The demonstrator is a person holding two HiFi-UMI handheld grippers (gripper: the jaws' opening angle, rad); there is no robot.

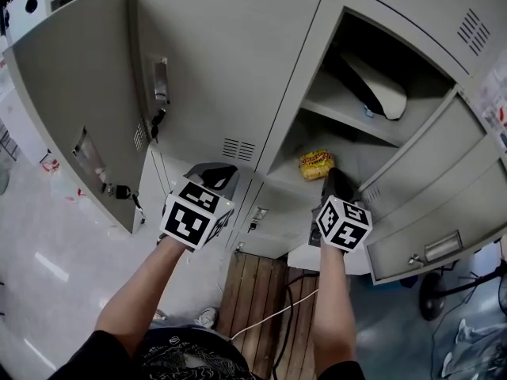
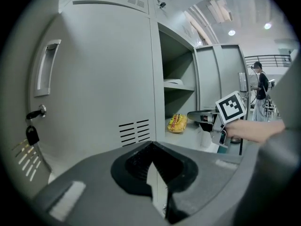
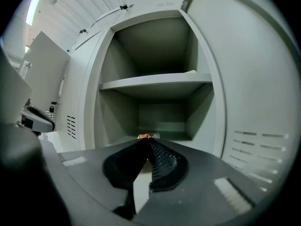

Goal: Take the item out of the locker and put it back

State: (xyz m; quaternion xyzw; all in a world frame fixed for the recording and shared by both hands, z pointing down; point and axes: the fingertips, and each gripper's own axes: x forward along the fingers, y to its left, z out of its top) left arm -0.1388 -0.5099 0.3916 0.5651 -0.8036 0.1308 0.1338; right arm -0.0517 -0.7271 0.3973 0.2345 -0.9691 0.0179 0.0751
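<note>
A yellow snack bag (image 1: 316,165) (image 2: 177,123) lies on the floor of the lower compartment of an open grey locker (image 1: 348,117). My right gripper (image 1: 337,182) (image 2: 203,115) is held level just in front of that compartment, pointing at the bag and a little short of it, its jaws shut and empty. In the right gripper view (image 3: 146,141) only the top of the bag (image 3: 145,136) peeks over the closed tips. My left gripper (image 1: 215,174) (image 2: 151,145) hovers before the closed locker door (image 2: 108,79) to the left, jaws together, holding nothing.
A white object (image 1: 380,85) rests on the locker's upper shelf. Its door (image 1: 428,172) swings open at right. Another open door (image 1: 71,93) with hanging keys (image 1: 123,191) stands at left. A person (image 2: 261,86) is far behind. Wooden slats (image 1: 253,291) and a cable lie below.
</note>
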